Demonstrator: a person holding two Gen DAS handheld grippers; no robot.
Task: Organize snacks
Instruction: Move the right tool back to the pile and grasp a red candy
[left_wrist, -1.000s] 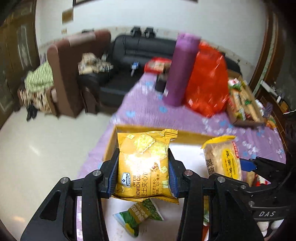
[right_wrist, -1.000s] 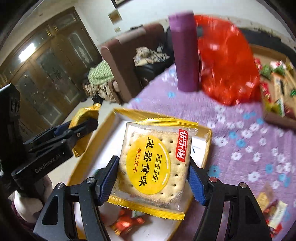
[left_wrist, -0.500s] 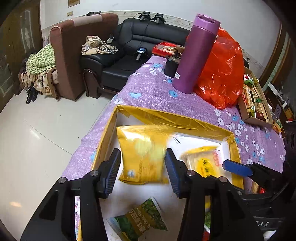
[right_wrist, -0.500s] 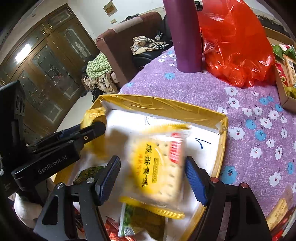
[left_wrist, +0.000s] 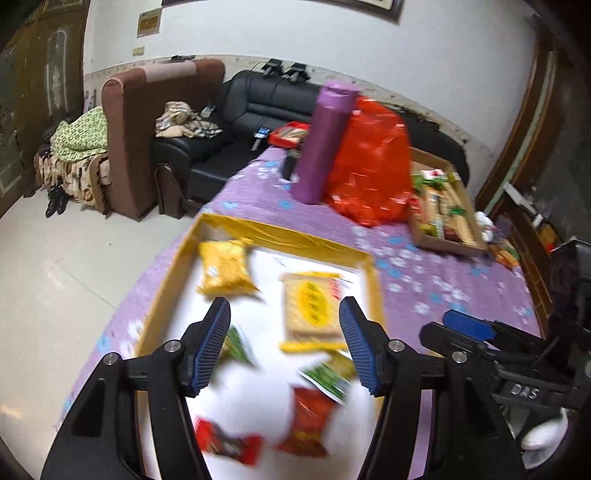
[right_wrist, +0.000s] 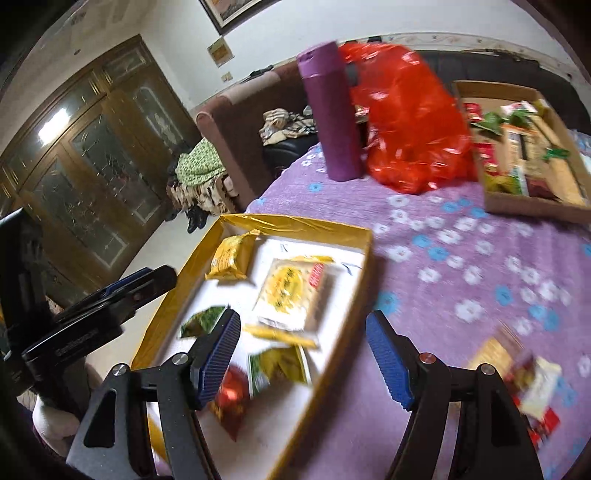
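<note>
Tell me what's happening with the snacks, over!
Left gripper open, holding nothing. Right gripper open, holding nothing. Yellow cheese packet and egg cracker packet lying in the yellow box. Nothing in the way.

A shallow tray (left_wrist: 177, 273) sits at the near left corner of the desk (left_wrist: 436, 295), and in it a cheese-cracker packet (left_wrist: 224, 268) lies at the far left with an egg-cracker packet (left_wrist: 312, 306) just to its right, while several smaller packets (left_wrist: 306, 421) lie nearer the camera. Behind the tray a tall bottle (left_wrist: 323, 144) stands upright with a plastic bag (left_wrist: 373, 166) touching its right side, and right of the bag lies an open box of snacks (left_wrist: 443, 206). Loose packets (right_wrist: 524, 380) lie on the desk right of the tray, and sofas (left_wrist: 258, 110) stand beyond the desk's far edge.
</note>
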